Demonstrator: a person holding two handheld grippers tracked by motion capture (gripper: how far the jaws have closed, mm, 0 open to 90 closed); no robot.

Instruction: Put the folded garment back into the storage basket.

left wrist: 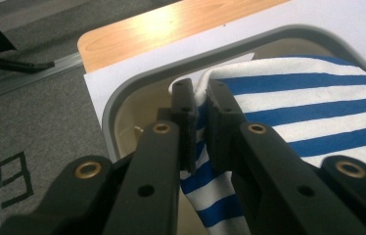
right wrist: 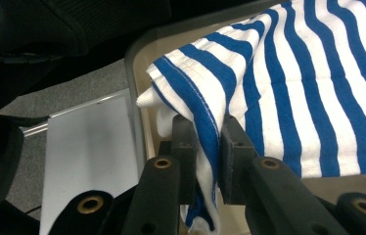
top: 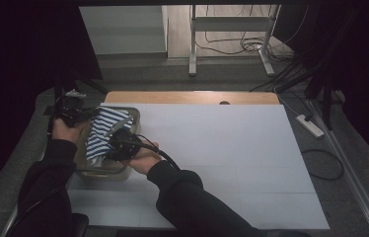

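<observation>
Blue-and-white striped cloth [left wrist: 313, 107], soft and folded, lies over the rounded beige plastic basket [left wrist: 137, 85]; left gripper [left wrist: 196, 90] and right gripper [right wrist: 205, 128] jaws both pinch its edges.

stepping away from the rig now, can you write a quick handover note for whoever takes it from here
Left gripper: shut on an edge of the blue-and-white striped cloth.
Right gripper: shut on another edge of that cloth.
Things: the cloth hangs between both grippers over the beige bin, which stands at the left of the white table cover.
Done: both edges gripped.
Left: whether the cloth goes in or comes out of the bin is unclear; carry on with care.
</observation>
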